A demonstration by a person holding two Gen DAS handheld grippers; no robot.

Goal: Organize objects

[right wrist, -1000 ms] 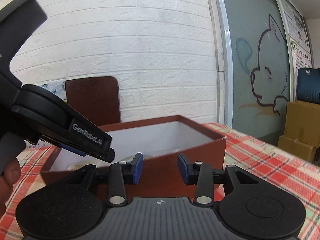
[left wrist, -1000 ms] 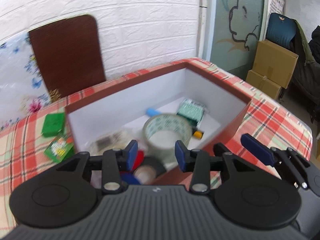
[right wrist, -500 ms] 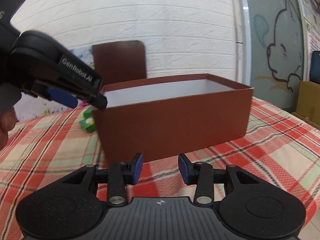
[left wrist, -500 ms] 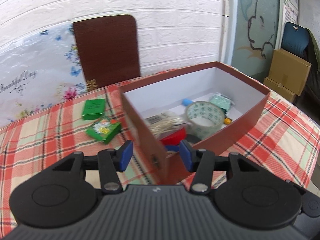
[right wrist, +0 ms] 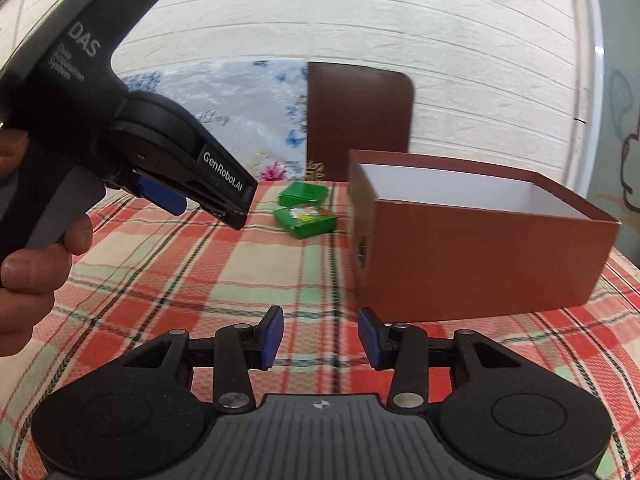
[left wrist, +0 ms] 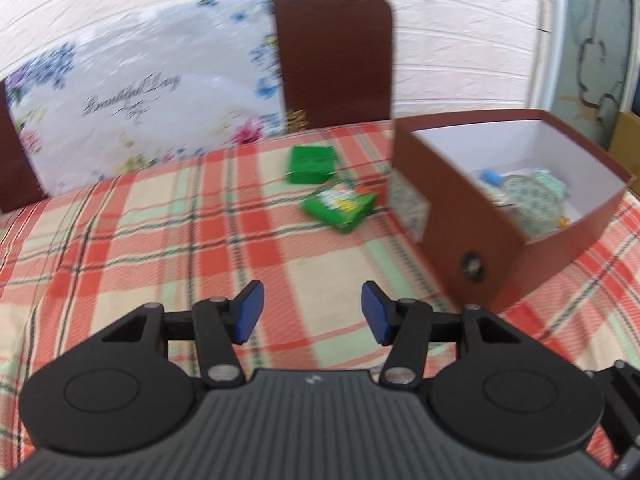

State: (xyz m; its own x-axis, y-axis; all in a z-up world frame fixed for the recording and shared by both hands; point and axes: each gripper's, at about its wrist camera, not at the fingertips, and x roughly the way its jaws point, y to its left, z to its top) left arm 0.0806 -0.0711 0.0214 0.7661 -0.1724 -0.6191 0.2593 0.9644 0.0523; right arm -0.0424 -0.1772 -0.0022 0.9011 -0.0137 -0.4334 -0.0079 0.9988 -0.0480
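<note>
One brown box (left wrist: 472,236) on the checked tablecloth (left wrist: 160,232); two green packets (left wrist: 310,159) (left wrist: 340,205) beside it. Left gripper (left wrist: 312,312) opening, empty; right gripper (right wrist: 320,336) parted, empty.

Red, cream and pale-green plaid tablecloth (left wrist: 168,240); reddish-brown box (right wrist: 480,256) with white inside; two bright green packets (left wrist: 310,164) (left wrist: 340,204), the nearer printed white and yellow; dark brown chair back (left wrist: 334,56); white board (left wrist: 136,92) with blue and pink flowers; blue gripper pads (left wrist: 248,312).
</note>
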